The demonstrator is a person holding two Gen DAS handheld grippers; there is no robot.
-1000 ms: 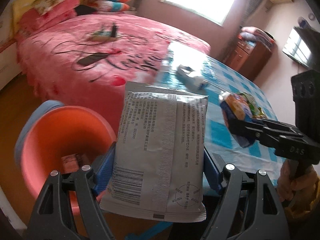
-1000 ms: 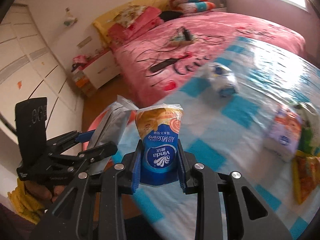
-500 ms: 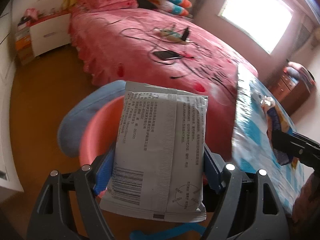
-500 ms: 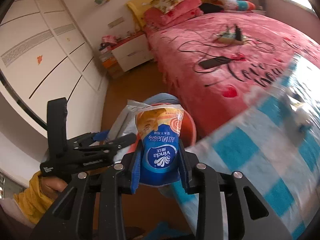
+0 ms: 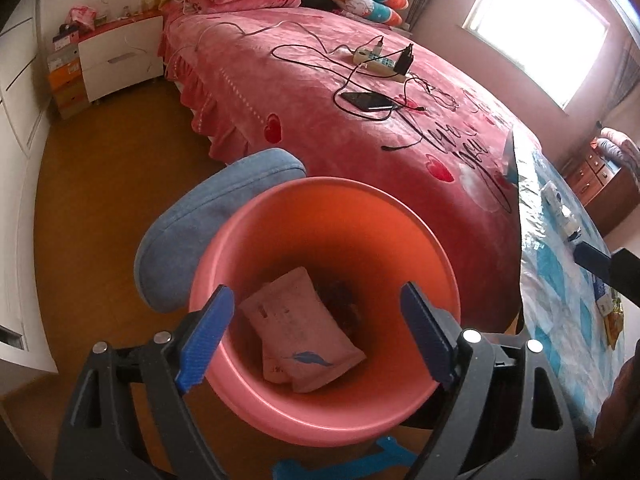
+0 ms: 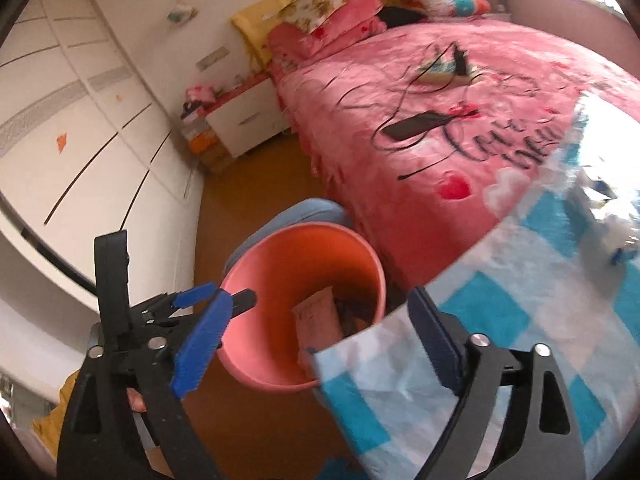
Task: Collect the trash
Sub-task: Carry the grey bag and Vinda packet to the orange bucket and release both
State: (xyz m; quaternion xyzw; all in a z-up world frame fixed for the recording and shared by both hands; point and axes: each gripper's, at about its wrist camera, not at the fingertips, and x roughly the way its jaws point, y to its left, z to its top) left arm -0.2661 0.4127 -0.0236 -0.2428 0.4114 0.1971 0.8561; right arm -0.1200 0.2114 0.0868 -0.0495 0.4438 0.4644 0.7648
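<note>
1. Two sets of fingers hang above the pink bin (image 5: 320, 216), both opening with nothing between them; my left gripper (image 5: 316, 332) looks straight down into it.
2. One pale packet (image 5: 304, 336) lies on the bin's floor, below and between the left fingers, with darker scraps beyond it.
3. My right gripper (image 6: 320, 340) sits partly over the worktop (image 6: 500, 320) corner, the bin ahead of its left finger.
4. I judge the drop done; I would let both pairs spread fully before lifting clear of the rim.
5. More trash (image 5: 560, 216) waits on the checked cloth, far right of the left fingers; I would swing back there without clipping the worktop edge.
</note>
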